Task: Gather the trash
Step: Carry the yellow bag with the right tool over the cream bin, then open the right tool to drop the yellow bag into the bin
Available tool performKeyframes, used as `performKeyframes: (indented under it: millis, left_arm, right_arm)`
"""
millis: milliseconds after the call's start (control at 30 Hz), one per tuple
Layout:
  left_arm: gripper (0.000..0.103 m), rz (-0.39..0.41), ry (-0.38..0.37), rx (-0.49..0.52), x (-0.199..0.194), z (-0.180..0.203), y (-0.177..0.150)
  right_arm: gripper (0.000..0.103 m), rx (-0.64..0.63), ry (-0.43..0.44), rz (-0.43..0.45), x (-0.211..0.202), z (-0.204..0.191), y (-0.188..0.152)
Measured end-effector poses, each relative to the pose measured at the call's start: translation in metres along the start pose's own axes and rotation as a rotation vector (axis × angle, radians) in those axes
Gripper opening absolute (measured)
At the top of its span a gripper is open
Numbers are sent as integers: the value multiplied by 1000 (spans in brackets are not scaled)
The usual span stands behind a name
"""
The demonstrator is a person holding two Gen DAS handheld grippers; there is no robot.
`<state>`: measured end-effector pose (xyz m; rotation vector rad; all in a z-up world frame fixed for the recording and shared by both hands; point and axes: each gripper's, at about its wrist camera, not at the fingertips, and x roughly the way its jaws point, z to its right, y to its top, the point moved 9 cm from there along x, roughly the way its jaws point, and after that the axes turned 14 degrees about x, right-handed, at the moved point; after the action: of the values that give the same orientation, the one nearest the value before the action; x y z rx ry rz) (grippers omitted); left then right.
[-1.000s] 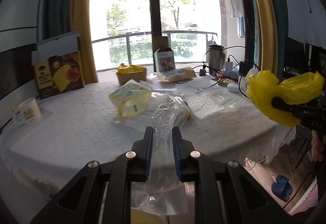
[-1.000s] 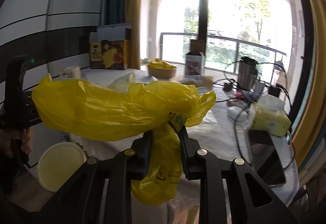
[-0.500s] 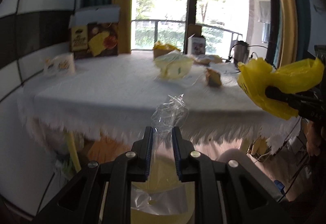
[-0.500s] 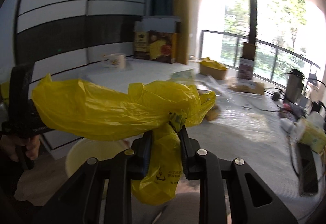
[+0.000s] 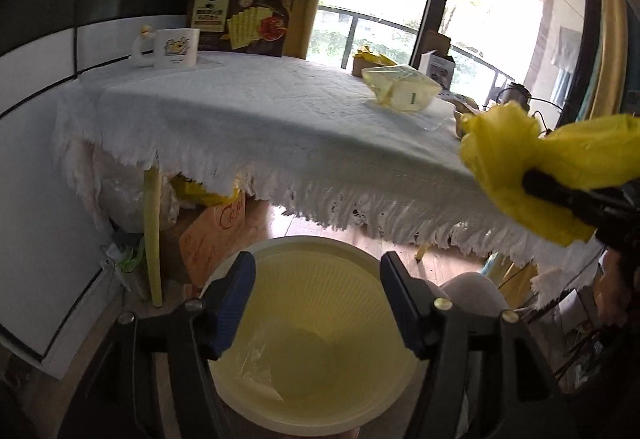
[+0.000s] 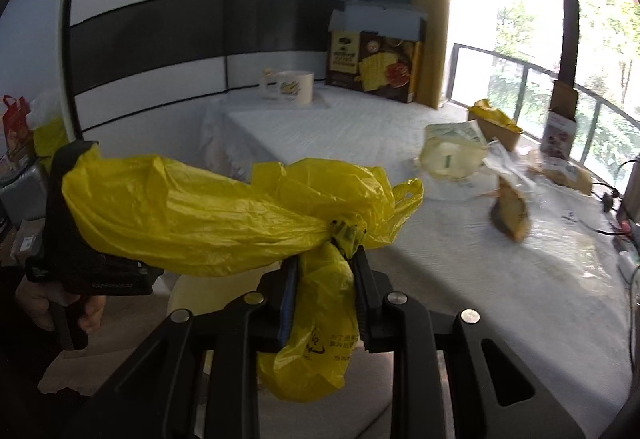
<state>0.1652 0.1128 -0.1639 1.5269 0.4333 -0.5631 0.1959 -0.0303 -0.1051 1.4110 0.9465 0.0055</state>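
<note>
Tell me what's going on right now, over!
Left gripper open over the bin, clear wrapper inside. Right gripper shut on yellow bag. More trash on the table. Nothing blocking.

A bin [image 5: 320, 319] stands on the floor before the table [image 5: 260, 119], with a wrapper [image 5: 256, 371] inside. A box [image 5: 244, 19] and mug [image 5: 176, 47] sit at the table's far left corner.

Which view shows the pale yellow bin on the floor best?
The left wrist view: the bin sits right below the open left hand-held gripper, showing its rim, ribbed inside and a clear wrapper lying in it. The right wrist view catches only a pale sliver behind the yellow bag.
</note>
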Motion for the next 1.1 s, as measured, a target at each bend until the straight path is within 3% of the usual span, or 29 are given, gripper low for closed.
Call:
performKeyframes:
  millis: [167,567,633,700,800,1100]
  left_arm:
    - [66,15,7,-42,-4,-13,-1]
    - [67,20,109,-54,-22,-47,-7]
    - [67,17,121,-56,-23,-50,-9]
    - [67,7,125,-66,-22,-52,-11]
    - [68,-12,129,-80,-19,-55,-13]
    - [69,-13,144,-60,-21,-47,-8]
  right_arm:
    - [23,-18,42,-65,29,-18,-15]
    - [25,28,163,-247,94,-44,-51]
    - [29,39,183,-290,104,-45,-59]
    - [48,50,197,-321,111,-46,-65]
    - [64,62,205,-320,114,-44,-67]
    - [68,41,241,-341,107,-50,-78]
